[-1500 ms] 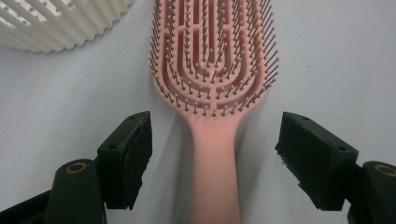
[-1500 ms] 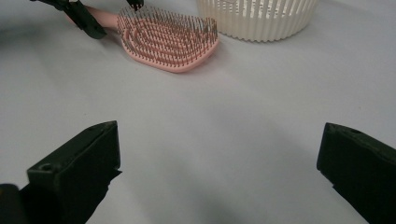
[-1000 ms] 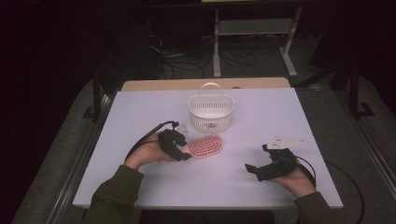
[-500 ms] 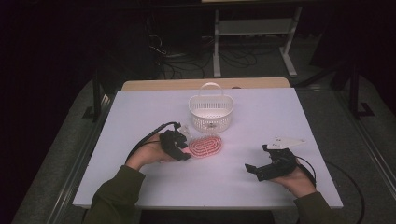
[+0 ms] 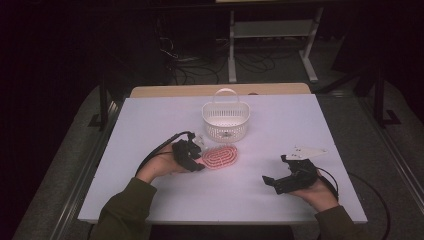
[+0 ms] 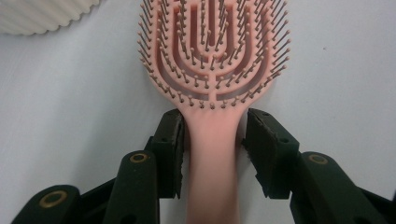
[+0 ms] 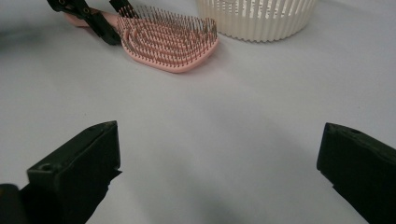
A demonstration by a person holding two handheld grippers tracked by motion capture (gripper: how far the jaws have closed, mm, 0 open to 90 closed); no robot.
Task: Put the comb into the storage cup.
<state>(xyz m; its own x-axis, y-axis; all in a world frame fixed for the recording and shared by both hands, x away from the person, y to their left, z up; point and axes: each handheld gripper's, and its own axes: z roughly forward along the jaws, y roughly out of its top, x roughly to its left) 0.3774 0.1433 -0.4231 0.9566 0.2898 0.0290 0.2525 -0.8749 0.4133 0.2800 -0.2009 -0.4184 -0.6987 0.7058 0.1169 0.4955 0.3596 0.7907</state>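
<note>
Close up, left tool (image 6: 212, 140) brackets pink brush (image 6: 212, 70) handle, grip unclear | right tool (image 7: 219, 177) spread wide

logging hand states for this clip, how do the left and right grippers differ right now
The left gripper has its jaws set either side of the pink hairbrush handle, just below the bristles; the right gripper has its jaws spread wide with bare table between them. The left sits near the white basket; the right is off by itself nearer the table's right edge. Both are black, hand-held and low over the table.

Nothing moved btwn frames; no visible change.
</note>
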